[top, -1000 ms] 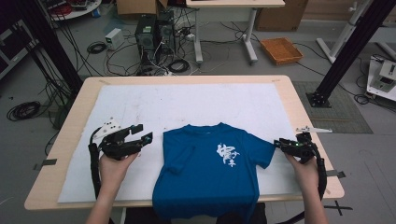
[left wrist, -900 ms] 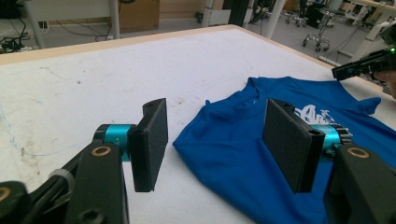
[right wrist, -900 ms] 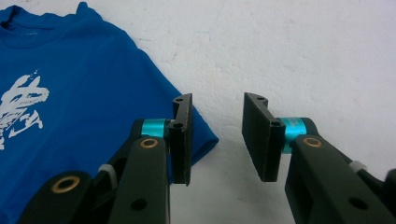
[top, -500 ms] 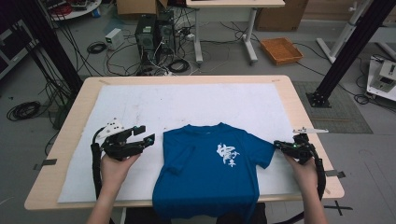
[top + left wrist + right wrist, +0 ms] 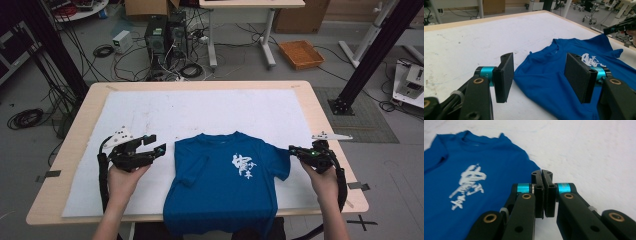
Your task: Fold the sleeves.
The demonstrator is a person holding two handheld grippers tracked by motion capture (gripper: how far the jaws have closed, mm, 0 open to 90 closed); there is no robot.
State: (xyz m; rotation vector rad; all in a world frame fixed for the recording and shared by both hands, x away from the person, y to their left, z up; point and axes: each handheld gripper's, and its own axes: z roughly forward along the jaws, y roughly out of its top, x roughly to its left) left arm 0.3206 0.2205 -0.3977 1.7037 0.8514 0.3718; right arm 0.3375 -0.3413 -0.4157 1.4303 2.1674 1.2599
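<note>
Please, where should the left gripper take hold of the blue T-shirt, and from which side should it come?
Probably at the folded-in sleeve on the blue T-shirt, coming from the bare white mat on that side. The cloth lies flat, so its side edge is the only part that a jaw could slide under. The left gripper is open and already faces that edge.

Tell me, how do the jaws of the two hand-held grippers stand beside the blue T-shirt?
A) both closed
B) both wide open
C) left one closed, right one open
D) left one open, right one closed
D: beside the blue T-shirt, the left hand-held gripper has a wide gap between its jaws, while the right hand-held gripper has its pads pressed together.
</note>
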